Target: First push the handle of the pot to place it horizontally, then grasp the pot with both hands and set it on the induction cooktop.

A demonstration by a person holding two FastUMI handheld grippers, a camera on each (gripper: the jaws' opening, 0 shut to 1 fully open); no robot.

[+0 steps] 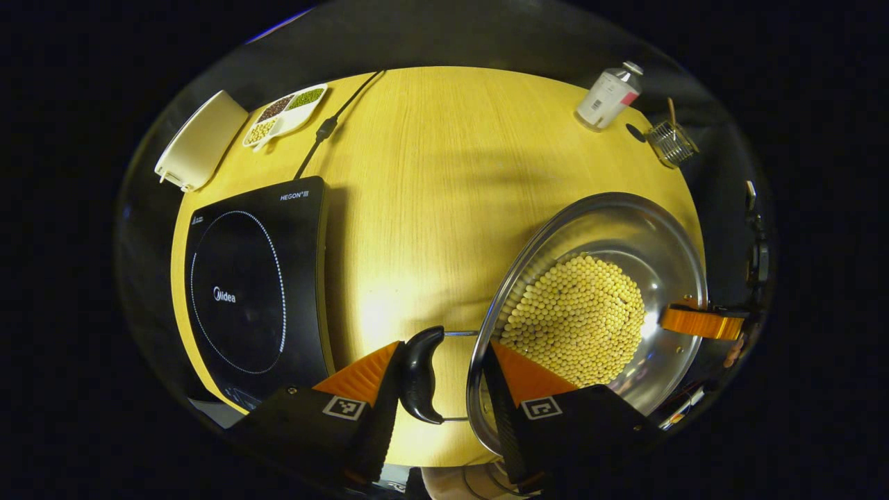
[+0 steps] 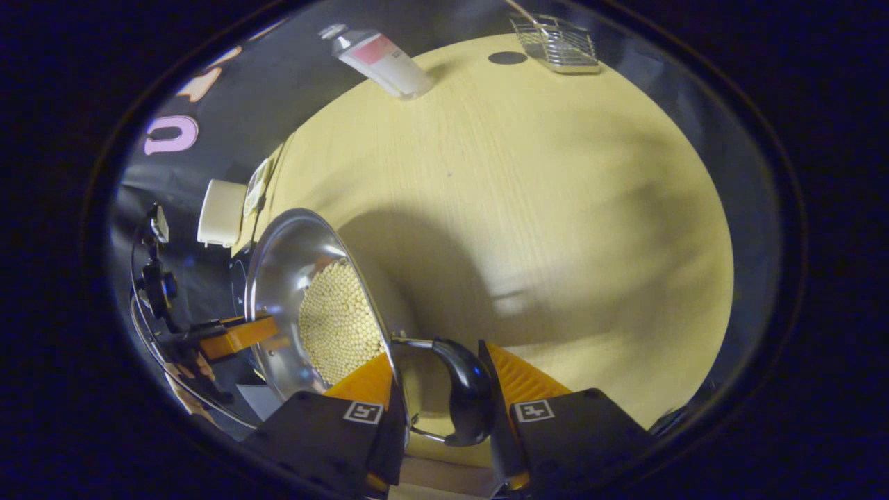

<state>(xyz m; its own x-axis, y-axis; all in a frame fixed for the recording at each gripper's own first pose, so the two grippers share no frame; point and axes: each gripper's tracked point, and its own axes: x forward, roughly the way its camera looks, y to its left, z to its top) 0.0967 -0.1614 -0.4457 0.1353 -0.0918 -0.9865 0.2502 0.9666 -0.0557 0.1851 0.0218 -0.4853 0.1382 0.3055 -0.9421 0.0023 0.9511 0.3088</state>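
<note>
We see pot [image 1: 611,264] w/ beans [image 1: 576,319] near table [image 1: 430,208] front edge, right of cooktop [image 1: 253,292], apart. Left gripper [image 1: 444,375] jaws spread: one finger beside black handle [image 1: 420,375], other over rim. Right gripper [image 2: 444,396] jaws flank other handle [image 2: 469,399]; grip can't tell.

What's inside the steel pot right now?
The pot holds a heap of pale yellow beans covering most of its bottom; the steel beneath them is hidden, and the left gripper finger covers the near rim.
</note>
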